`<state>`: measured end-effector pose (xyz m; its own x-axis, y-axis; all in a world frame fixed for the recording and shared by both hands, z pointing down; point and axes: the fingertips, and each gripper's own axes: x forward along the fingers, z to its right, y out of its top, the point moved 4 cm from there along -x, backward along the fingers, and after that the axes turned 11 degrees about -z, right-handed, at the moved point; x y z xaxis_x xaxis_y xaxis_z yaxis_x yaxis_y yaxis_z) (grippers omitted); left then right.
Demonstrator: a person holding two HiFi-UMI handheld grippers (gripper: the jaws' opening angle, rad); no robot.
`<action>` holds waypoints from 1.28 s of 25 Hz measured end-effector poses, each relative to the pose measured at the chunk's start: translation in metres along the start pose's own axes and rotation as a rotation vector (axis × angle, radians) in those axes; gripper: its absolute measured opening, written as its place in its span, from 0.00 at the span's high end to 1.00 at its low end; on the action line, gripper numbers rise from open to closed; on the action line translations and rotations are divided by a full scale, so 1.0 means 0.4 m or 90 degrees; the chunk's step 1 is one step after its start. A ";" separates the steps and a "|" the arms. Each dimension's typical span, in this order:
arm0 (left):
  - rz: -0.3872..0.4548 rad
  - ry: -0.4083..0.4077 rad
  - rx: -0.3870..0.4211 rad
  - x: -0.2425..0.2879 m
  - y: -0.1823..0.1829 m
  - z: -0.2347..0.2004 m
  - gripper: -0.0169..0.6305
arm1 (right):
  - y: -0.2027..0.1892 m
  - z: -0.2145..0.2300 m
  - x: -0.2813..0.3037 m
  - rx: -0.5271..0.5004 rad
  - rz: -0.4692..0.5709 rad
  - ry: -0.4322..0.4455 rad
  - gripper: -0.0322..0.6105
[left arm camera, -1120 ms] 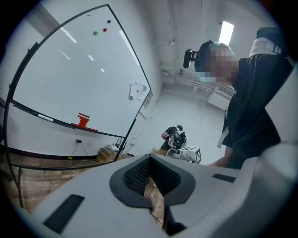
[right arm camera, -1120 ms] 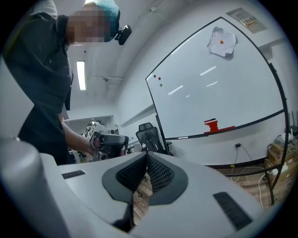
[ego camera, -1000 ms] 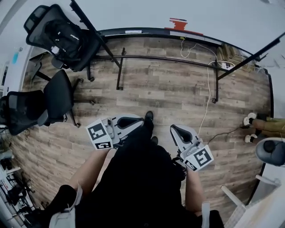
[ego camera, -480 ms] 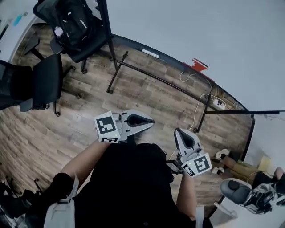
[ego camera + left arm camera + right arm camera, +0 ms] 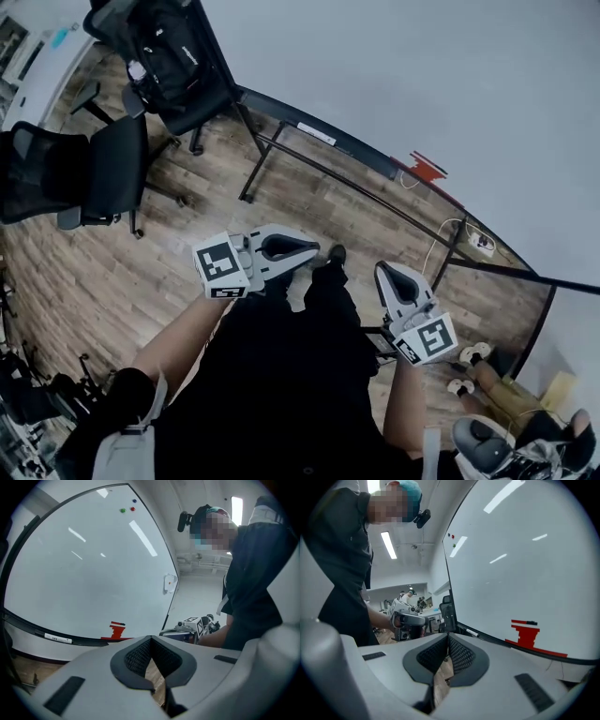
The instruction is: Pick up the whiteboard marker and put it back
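Red holder (image 5: 526, 634), low on the whiteboard (image 5: 525, 550), carries what looks like the whiteboard marker (image 5: 528, 622). Your left gripper (image 5: 316, 248) and right gripper (image 5: 384, 270) are both closed on nothing (spread the right one's jaws early); come in level and square.

The wood floor (image 5: 94, 281) bears the whiteboard (image 5: 394, 75) stand (image 5: 356, 190). Two black chairs (image 5: 112, 169) stand off the whiteboard's left end, a power strip (image 5: 481, 242) under its right. A marker (image 5: 471, 633) lies on its ledge (image 5: 497, 641).

The person wears a black short-sleeved top (image 5: 281, 375). The pale-grey moulded left gripper (image 5: 314, 249) and right gripper (image 5: 384, 271) carry black-and-white square-marker cubes at nine and four o'clock.
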<state>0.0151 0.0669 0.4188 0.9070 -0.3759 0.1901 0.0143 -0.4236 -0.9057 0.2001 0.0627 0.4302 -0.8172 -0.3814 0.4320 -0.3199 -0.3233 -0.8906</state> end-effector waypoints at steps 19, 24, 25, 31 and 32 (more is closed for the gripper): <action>-0.060 0.199 0.076 0.193 0.198 -0.143 0.96 | 0.093 0.287 0.037 -0.085 0.055 0.205 0.92; -0.085 0.227 0.093 0.180 0.220 -0.191 0.96 | 0.124 0.310 0.056 -0.097 0.063 0.189 0.92; -0.093 0.227 0.101 0.178 0.224 -0.199 0.96 | 0.124 0.311 0.058 -0.088 0.070 0.185 0.92; -0.134 0.209 0.149 0.160 0.225 -0.294 0.96 | 0.137 0.332 0.116 -0.067 0.060 0.142 0.92; -0.141 0.206 0.154 0.155 0.218 -0.319 0.96 | 0.140 0.339 0.134 -0.062 0.057 0.136 0.92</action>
<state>0.0188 -0.0982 0.4000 0.6936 -0.5520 0.4629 0.3256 -0.3329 -0.8850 0.2034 -0.0932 0.4227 -0.9241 -0.2092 0.3198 -0.2778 -0.2072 -0.9380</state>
